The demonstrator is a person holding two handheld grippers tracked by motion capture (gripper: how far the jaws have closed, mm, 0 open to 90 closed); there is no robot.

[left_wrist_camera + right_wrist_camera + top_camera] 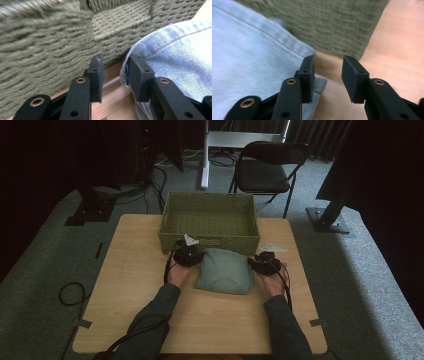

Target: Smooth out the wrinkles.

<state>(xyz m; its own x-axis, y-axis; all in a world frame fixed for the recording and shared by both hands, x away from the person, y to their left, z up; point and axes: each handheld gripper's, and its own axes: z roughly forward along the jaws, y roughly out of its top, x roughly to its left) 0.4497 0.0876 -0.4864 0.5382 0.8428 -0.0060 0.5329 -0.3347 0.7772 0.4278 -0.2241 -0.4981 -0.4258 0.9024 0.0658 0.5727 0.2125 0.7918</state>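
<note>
A folded pale blue denim garment [223, 271] lies on the wooden table [210, 320], just in front of a green woven basket [210, 240]. My left gripper [192, 256] sits at the garment's left edge and my right gripper [257, 262] at its right edge. In the left gripper view the jaws [115, 61] stand apart; bare table shows in the gap and the denim's hem [172, 47] lies against the right jaw. In the right gripper view the jaws [328, 60] are also apart, with the denim [249, 50] behind the left jaw and nothing pinched.
The basket's wall [50, 42] rises close ahead of both grippers. Beyond the table stand a black folding chair [267, 170], a white stand leg [204, 155] and dark stand bases. A cable [70, 292] loops on the grey carpet at the left.
</note>
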